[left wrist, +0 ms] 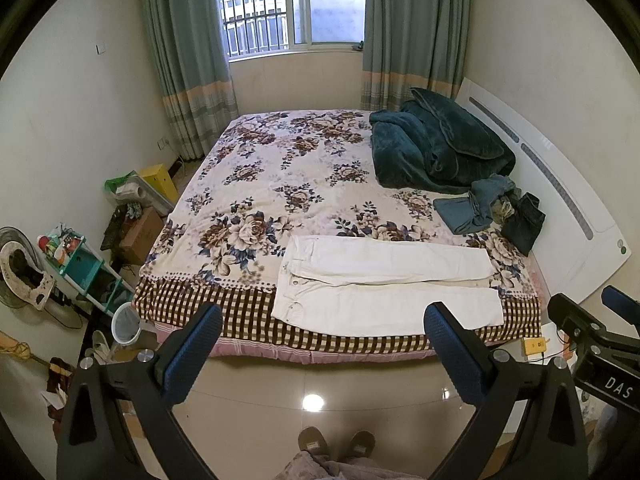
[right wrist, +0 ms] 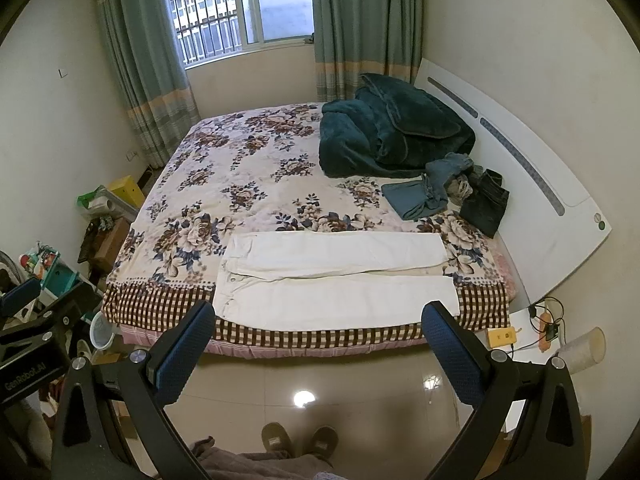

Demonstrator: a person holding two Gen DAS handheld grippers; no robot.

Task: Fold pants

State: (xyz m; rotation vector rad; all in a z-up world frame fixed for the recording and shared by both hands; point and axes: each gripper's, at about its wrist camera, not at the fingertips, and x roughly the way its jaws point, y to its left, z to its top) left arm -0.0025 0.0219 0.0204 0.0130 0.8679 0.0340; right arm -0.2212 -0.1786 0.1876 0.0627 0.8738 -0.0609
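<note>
White pants point(left wrist: 384, 288) lie flat along the near edge of the bed, waist to the left, both legs side by side pointing right; they also show in the right wrist view point(right wrist: 336, 280). My left gripper point(left wrist: 322, 326) is open and empty, held above the floor in front of the bed, short of the pants. My right gripper point(right wrist: 318, 324) is open and empty too, at about the same distance from the pants. The right gripper's body shows at the right edge of the left wrist view point(left wrist: 592, 332).
The bed point(left wrist: 280, 184) has a floral cover with a checked border. A teal blanket point(left wrist: 436, 144) and a pile of dark clothes point(left wrist: 492, 208) lie by the white headboard point(left wrist: 560, 184). Shelves and boxes point(left wrist: 80, 256) stand left; a nightstand with cables point(right wrist: 532, 332) right. My slippered feet point(left wrist: 336, 444) stand on the tile floor.
</note>
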